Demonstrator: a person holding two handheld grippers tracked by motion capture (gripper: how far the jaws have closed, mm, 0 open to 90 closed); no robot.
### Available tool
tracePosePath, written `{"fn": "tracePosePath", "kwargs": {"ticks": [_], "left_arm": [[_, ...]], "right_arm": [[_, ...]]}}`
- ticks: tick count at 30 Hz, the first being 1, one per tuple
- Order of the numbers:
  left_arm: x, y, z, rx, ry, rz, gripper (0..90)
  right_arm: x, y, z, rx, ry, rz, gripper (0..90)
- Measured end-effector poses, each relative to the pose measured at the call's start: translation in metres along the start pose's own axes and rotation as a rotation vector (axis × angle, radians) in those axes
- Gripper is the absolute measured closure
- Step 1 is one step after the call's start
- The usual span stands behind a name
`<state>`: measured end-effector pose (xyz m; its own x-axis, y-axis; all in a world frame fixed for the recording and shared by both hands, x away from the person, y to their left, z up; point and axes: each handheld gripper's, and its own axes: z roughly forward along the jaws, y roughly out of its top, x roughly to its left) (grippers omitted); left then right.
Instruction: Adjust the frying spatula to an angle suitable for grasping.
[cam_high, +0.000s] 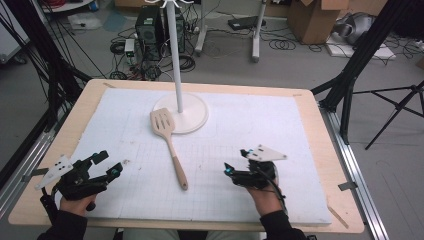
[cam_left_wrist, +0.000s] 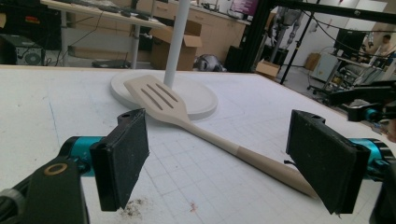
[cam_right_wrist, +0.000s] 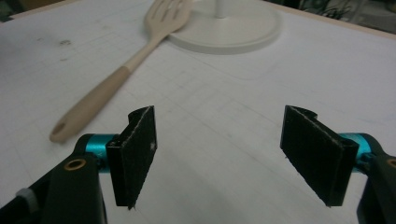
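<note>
Flanking the spatula (cam_high: 169, 145) on bare mat (cam_high: 280, 130), left gripper (cam_high: 107, 165) and right gripper (cam_high: 235, 161) gape wide, empty.

Black left claw (cam_high: 106, 164) and right claw (cam_high: 235, 161), teal jaw fittings, grey three-cornered plates, black cables, dark sleeves.

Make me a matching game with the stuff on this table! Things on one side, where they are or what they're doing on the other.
Things:
1. spatula
2. white stand
3. left gripper
4. right gripper

Places or states:
A. open, near the table's left front corner
B. upright pole on a round base
C. lying flat, head resting on the round base
D. open, to the right of the spatula's handle end

Pairs: 1-C, 2-B, 3-A, 4-D
</note>
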<state>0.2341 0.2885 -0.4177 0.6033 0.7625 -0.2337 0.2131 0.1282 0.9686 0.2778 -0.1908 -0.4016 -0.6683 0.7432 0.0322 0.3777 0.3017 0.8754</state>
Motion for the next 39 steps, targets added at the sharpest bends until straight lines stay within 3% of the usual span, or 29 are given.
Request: {"fn": "tracePosePath", "kwargs": {"ticks": [4,9,13,20,25,27,32,39], "left_arm": [[0.002,0.0,-0.002,-0.009,0.001,-0.008,21.5],[0.005,0.0,-0.003,-0.012,0.003,-0.019,21.7],[0.006,0.0,-0.003,-0.012,0.002,-0.024,21.8],[0.006,0.0,-0.002,-0.013,-0.003,-0.032,22.2],[0.007,0.001,-0.003,-0.013,-0.003,-0.035,22.2],[0.007,0.001,-0.003,-0.015,-0.004,-0.039,22.2],[0.008,0.001,-0.005,-0.019,-0.001,-0.044,22.2],[0.009,0.001,-0.006,-0.02,0.001,-0.05,22.3]], "right_arm": [[0.02,0.016,0.037,0.05,0.06,-0.027,29.4],[0.039,0.031,0.072,0.1,0.094,-0.056,31.7],[0.049,0.039,0.093,0.122,0.099,-0.063,32.6],[0.068,0.05,0.128,0.178,0.077,-0.086,22.0],[0.079,0.056,0.146,0.206,0.078,-0.105,21.8],[0.087,0.059,0.158,0.258,0.058,-0.123,32.5],[0.09,0.057,0.173,0.338,0.032,-0.101,46.7],[0.091,0.057,0.175,0.353,0.069,-0.085,64.4]]}}
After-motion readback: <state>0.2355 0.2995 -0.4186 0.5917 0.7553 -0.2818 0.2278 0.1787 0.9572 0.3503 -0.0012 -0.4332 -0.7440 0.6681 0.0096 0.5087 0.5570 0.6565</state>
